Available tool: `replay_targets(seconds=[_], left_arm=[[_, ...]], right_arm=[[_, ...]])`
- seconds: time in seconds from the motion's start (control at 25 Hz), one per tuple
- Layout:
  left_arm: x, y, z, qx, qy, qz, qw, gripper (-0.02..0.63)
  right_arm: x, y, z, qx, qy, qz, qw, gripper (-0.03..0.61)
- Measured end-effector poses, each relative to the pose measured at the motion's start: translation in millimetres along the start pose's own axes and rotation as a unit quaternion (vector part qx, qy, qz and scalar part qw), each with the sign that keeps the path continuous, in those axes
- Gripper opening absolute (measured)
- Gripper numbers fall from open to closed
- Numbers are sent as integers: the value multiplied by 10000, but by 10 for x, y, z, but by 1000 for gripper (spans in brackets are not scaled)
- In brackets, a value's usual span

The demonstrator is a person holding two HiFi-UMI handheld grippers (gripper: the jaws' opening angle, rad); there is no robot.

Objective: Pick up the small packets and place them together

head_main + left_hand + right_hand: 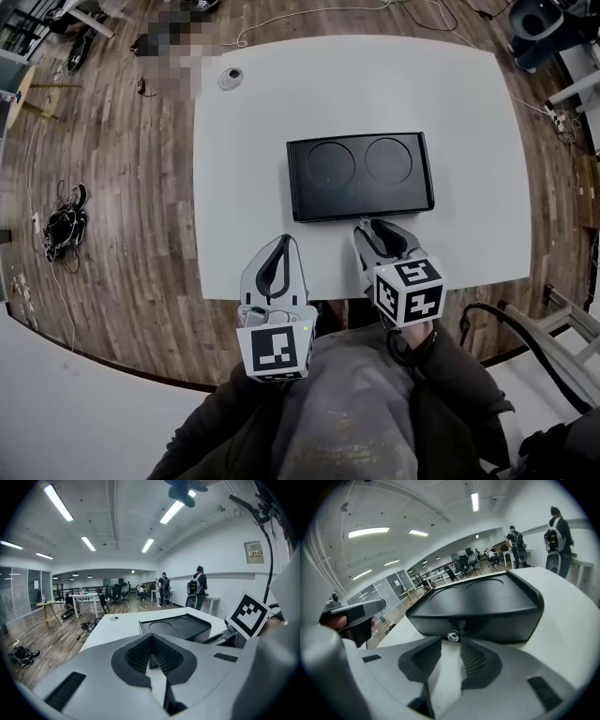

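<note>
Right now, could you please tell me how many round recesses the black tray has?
2: left recess and right recess, side by side in the tray; none looks hidden.

A floor of brown wood planks (122, 234) is seen around the white surface (375, 84), and a dark tangle (64, 228) lies on it at the left edge of the head view. Long strip lights (58, 502) are set in a white ceiling. In the left gripper view a white wall (220, 559) at the right bears a small framed panel (253, 552). Glass partitions (18, 592) are seen at the left, and desks with chairs (89, 598) far back.
</note>
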State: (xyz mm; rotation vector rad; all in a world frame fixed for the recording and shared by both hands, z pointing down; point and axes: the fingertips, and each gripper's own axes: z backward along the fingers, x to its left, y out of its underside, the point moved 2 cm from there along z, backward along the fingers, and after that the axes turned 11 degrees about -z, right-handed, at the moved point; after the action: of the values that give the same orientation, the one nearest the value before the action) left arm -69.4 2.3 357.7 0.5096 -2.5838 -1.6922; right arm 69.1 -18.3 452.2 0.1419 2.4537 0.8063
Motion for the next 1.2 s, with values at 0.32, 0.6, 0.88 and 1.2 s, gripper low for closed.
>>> replay_targets(seconds=[0.32, 0.6, 0.88, 1.2], left_arm=[[73, 32, -96, 104, -70, 98, 9999, -2], [88, 91, -143, 159, -15, 158, 9997, -2], [105, 94, -131, 157, 83, 150, 9997, -2], [95, 80, -122, 135, 153, 121, 9997, -2]], right_arm=[[-52, 20, -153, 253, -24, -353, 9991, 114], [-45, 23, -192, 261, -155, -884, 9956, 112], [-56, 6, -186, 189, -154, -1210, 9924, 75], [-59, 22, -155, 183, -147, -1181, 9927, 72]])
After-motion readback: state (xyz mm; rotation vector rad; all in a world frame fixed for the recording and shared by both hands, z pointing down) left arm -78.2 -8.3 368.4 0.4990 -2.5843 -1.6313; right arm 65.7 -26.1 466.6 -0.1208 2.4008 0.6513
